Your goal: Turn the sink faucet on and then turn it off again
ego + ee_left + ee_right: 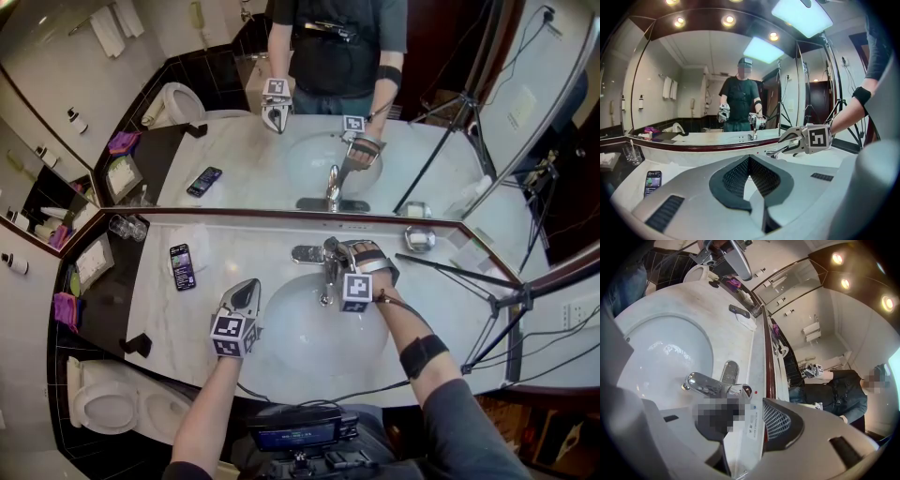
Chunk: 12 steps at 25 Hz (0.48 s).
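The right gripper point(339, 251) is at the faucet point(309, 253), which stands at the far edge of the sink point(281, 361), just in front of the mirror point(244, 173). Its jaws are spread wide. In the right gripper view the chrome faucet lies just beyond their tips, in line with the gap. I cannot tell whether either pad touches it, as one jaw is partly hidden. No water shows at the spout.

The left gripper point(249, 289) hovers over the near left rim of the sink, well apart from the faucet. Its tips are pressed together with nothing between them.

Only the head view shows both grippers at once. It also shows a phone point(183, 265) lying on the counter left of the sink, drinking glasses point(127, 227) at the far left, and a toilet point(103, 403) beyond the counter's left end. The left gripper view gives the right gripper from the side, reaching in over the faucet, and the person's reflection in the mirror. Only the right gripper view shows a red dot point(755, 392) and a blue dot point(753, 406) at the faucet's base.
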### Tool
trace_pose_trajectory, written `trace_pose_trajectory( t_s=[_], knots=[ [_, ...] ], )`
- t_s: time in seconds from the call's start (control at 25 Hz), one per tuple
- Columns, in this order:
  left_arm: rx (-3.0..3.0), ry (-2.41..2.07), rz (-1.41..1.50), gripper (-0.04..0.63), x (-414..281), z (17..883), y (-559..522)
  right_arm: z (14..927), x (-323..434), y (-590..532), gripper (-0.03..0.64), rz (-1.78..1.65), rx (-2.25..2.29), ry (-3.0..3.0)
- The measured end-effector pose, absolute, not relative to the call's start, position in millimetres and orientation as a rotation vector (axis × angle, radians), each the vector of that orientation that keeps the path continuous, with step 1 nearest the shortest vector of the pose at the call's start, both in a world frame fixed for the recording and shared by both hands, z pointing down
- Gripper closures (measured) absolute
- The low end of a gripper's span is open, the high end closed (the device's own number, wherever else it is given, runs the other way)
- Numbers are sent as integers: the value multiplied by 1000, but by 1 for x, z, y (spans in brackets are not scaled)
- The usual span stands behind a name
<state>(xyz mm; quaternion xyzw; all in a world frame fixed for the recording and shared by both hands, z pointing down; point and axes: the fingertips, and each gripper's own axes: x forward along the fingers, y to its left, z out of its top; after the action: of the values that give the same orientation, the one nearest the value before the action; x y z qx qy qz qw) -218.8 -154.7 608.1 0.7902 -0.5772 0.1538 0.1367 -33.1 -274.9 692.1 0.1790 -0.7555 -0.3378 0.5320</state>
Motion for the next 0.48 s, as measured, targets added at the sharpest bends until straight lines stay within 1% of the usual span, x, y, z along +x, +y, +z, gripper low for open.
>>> trace_pose_trajectory(
  t_s=[0.2, 0.28, 0.48],
  knots=[
    [2285, -1674, 445, 598, -220, 608, -153, 689, -33, -284, 413, -798, 434, -1796],
    [2282, -1681, 442, 599, -222, 607, -153, 688, -34, -287, 397, -796, 424, -1791],
    [2283, -1683, 440, 599, -221, 606, -152, 688, -35, -287, 400, -775, 439, -1792]
  ],
)
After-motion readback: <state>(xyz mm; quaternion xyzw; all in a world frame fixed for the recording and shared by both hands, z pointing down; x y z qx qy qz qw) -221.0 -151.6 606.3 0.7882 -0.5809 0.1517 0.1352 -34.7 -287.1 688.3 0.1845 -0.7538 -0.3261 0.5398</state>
